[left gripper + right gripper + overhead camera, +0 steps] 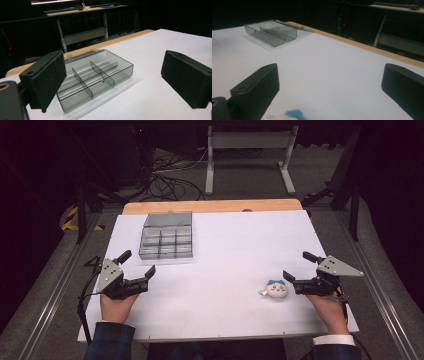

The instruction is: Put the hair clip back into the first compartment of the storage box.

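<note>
From the high view, a white table top (225, 270) is seen with a clear grey compartment box (167, 236) toward its far left and a small plush toy (274, 290), white with a blue top, lying near the right front. The left gripper (137, 263) is held in a hand (116, 306) at the left front edge, its jaws spread apart and nothing between them. The right gripper (297, 265) is held just right of the toy, jaws likewise spread wide and empty; the toy lies just beside its nearer jaw, and whether they touch cannot be told.

In the left gripper view, the box's (96, 75) inner dividers are made out clearly, with thin walls forming several cells, and the box is framed between the two parted black pads. In the right gripper view, the box (271, 32) is seen farther off at upper left, and a blue and white edge of the toy (289, 115) is caught at the bottom, beside the left-hand jaw.

A wooden strip (212, 206) is exposed along the table's far edge. Beyond it, a dark room is seen, with grey floor, tangled cables (167, 180) and a grey metal stand (250, 155).
</note>
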Tool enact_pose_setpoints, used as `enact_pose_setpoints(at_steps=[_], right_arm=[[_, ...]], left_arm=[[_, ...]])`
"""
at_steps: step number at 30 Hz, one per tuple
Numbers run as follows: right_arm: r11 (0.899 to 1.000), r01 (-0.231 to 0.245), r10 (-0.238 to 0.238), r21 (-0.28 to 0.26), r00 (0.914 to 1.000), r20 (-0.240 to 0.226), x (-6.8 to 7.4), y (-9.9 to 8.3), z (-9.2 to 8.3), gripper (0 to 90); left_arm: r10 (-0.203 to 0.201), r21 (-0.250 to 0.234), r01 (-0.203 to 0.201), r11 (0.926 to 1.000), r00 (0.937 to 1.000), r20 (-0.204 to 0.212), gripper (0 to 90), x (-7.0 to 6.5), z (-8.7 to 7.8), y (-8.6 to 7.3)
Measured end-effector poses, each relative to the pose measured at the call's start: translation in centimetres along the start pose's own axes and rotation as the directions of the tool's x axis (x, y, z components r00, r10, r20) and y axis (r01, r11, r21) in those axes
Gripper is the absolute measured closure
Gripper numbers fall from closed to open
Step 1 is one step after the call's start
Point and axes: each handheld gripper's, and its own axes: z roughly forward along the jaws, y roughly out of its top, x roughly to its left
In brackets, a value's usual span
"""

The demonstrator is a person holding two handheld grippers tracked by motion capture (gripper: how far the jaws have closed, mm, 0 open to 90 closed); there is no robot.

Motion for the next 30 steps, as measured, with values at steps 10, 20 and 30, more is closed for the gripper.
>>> enact_pose_setpoints(at_steps=[10, 20, 30], right_arm=[[0.987, 0.023, -0.011, 0.156, 0.9971, -0.075, -0.1, -1.1, 1.3, 10.7], [0.952, 0.094, -0.051, 0.291, 0.9869, -0.153, 0.4, -2.3, 2.6, 18.9], [0.931, 0.116, -0.018, 0.346, 0.9621, -0.272, 0.6, -3.0, 3.0, 20.0]], left_arm=[[0.009, 0.016, -0.009, 0.9998, 0.9999, 0.008, 7.2, -0.1, 0.2, 0.0], [0.029, 0.038, -0.030, 0.9988, 0.9994, 0.020, 7.7, -0.4, 0.5, -0.1], [0.028, 0.043, -0.029, 0.9987, 0.9993, 0.026, 7.7, -0.6, 0.7, -0.1]])
